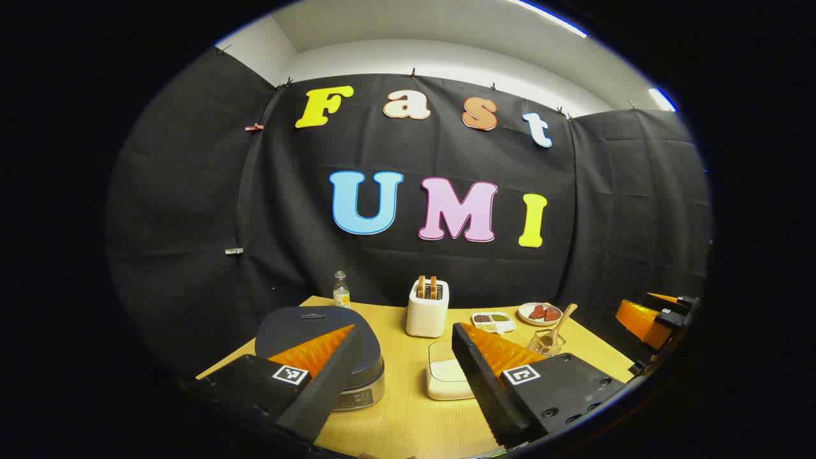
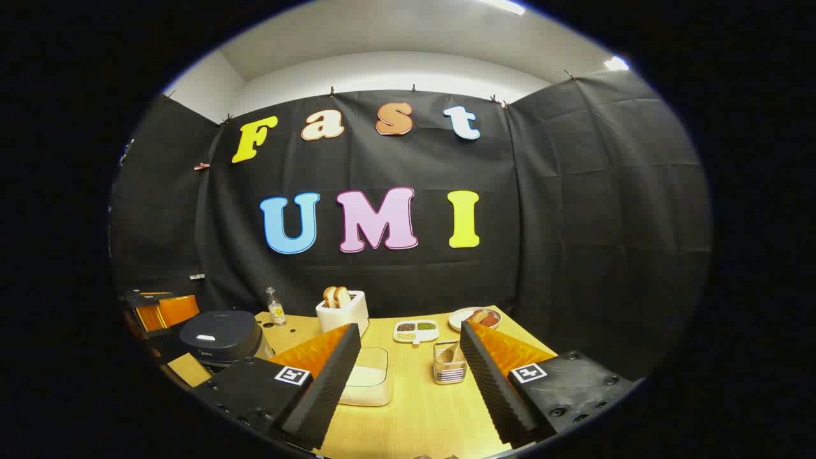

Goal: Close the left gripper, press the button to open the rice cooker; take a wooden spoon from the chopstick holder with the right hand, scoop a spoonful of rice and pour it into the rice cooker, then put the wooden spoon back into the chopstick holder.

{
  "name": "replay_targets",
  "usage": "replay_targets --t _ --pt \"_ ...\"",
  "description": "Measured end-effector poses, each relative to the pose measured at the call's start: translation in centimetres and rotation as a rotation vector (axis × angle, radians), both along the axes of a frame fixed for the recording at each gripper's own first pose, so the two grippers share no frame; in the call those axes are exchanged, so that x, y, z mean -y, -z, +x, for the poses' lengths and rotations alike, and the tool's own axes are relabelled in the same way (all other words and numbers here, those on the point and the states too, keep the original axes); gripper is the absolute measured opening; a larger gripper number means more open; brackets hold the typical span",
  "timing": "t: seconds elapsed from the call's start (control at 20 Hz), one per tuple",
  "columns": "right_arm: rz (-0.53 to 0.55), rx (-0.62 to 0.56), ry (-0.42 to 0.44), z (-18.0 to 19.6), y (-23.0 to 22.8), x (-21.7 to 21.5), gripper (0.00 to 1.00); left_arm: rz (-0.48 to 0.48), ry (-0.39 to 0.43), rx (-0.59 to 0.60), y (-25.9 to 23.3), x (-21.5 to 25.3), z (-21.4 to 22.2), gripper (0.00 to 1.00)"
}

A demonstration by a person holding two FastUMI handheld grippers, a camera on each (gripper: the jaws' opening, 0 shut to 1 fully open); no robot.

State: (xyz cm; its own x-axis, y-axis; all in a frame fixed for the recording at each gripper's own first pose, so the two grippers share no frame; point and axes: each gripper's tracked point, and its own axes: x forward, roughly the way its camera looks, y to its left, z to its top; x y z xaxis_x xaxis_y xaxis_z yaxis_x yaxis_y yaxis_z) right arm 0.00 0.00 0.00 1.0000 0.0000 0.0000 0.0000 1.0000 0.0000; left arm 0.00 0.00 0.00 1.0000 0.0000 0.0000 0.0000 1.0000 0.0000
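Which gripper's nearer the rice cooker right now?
Left. The left gripper hangs open just before the rice cooker, whose lid is shut. The right gripper is off to the cooker's right, facing the chopstick holder.

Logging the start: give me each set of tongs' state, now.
Left tongs: open, holding nothing, above the closed rice cooker.
Right tongs: open, holding nothing, short of the chopstick holder.
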Motion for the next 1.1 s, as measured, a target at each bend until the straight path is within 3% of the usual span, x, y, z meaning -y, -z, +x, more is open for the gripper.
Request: replay_targets --t 0.2,0.7,1.1 --pt "0.016 0.001 0.017 0.6 0.1 -0.1 0.96 0.030 0.030 -0.006 0.4 0.5 0.4 0.95" --pt "-0.002 -0.021 0.037 -0.6 0.6 0.6 0.97 -0.006 0.074 -0.064 2.6 1.3 0.5 0.95" --pt "0.020 -0.043 0.005 -1.6 1.2 -0.4 0.97 -0.024 0.022 -0.080 3.4 -0.3 -0.4 0.95"
